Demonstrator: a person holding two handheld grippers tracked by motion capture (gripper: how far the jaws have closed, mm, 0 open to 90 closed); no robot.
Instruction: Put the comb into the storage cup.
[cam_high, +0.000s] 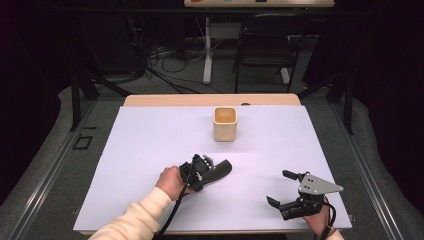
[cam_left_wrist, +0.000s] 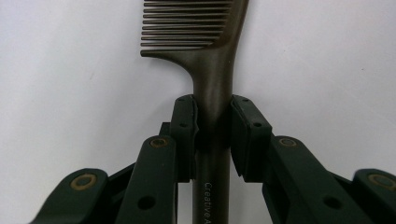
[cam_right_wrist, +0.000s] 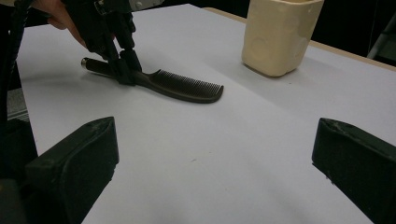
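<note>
High view: the left gripper (cam_high: 199, 170) is clenched on the handle of a dark comb (cam_high: 218, 171) lying on the white counter (cam_high: 150, 150), with a cream square cup (cam_high: 225, 124) standing well beyond it. The right gripper (cam_high: 285, 192) waits near the front edge with its jaws spread and nothing between them.

Left gripper view: both pads press the comb's handle (cam_left_wrist: 213, 98) just behind the teeth; the comb lies flat on the counter.

Right gripper view: the comb (cam_right_wrist: 180, 85) lies flat, its teeth end pointing toward the cup (cam_right_wrist: 279, 32).

The handle is narrow and smooth, so when lifted the comb could swivel or slip between the pads.
</note>
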